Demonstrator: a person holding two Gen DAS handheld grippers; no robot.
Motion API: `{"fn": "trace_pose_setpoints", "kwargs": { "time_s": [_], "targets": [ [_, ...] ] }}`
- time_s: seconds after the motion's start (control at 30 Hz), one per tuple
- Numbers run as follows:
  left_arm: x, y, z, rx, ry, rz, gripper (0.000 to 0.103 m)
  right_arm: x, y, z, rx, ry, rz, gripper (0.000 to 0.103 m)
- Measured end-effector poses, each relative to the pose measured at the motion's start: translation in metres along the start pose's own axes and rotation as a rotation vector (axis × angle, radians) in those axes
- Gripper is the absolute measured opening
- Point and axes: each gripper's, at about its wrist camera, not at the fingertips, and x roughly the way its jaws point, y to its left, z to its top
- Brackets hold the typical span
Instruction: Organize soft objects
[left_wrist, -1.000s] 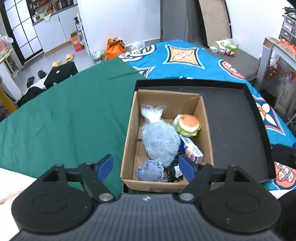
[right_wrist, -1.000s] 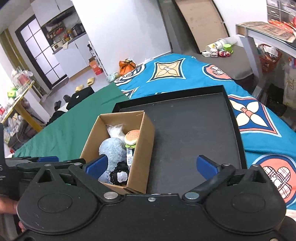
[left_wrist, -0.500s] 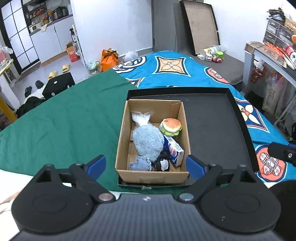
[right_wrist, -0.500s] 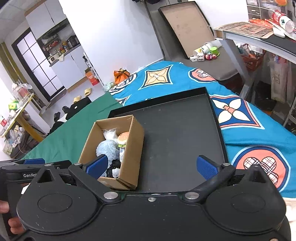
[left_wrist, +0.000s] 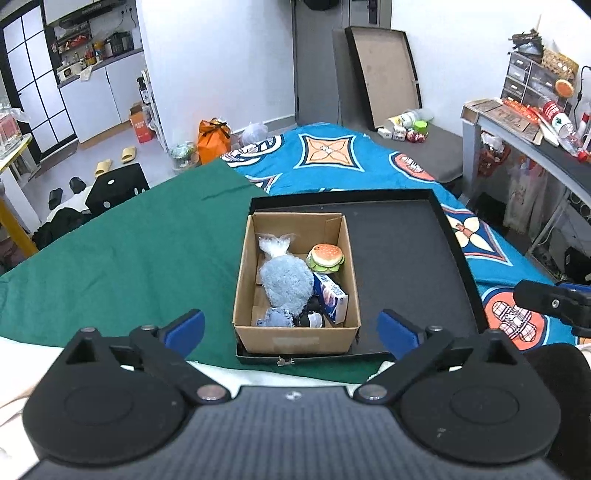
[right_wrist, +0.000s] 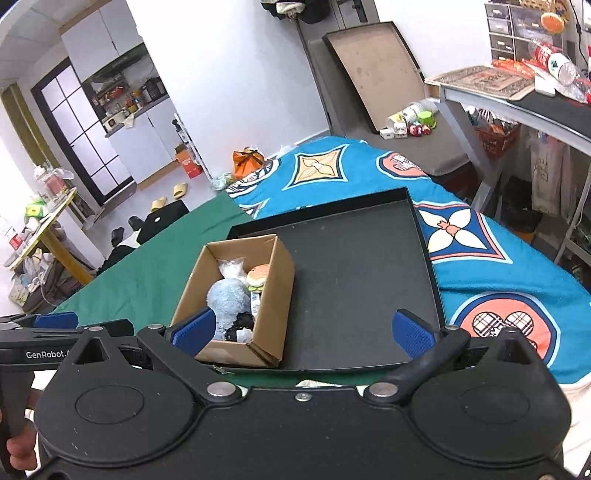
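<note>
A cardboard box (left_wrist: 295, 334) (right_wrist: 275, 295) stands in the left part of a shallow black tray (left_wrist: 406, 258) (right_wrist: 354, 280). In it lie a fluffy blue plush (left_wrist: 286, 282) (right_wrist: 229, 297), a clear plastic bag (left_wrist: 273, 245), a burger toy (left_wrist: 325, 256) (right_wrist: 258, 275), a small blue and white carton (left_wrist: 332, 295) and a black and white item (left_wrist: 312, 317). My left gripper (left_wrist: 291, 330) is open and empty, held back in front of the box. My right gripper (right_wrist: 303, 328) is open and empty, in front of the tray.
The tray lies on a bed with a green cloth (left_wrist: 129, 240) at left and a blue patterned blanket (left_wrist: 332, 151) at right. A grey desk (left_wrist: 535, 140) with clutter stands at right. A board (left_wrist: 384, 74) leans on the far wall.
Both grippers have drawn back and up from the box, so it looks smaller. The left gripper's fingers have opened wider. The box contents have not moved.
</note>
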Motion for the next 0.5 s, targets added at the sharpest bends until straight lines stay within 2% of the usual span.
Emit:
{"fn": "trace_pose_setpoints", "kwargs": {
  "time_s": [0.5],
  "targets": [
    [-0.037,0.0,-0.02,-0.013,-0.061,0.005,0.103,-0.038,0.005,-0.015,-0.03,-0.035,-0.01,0.103]
  ]
}}
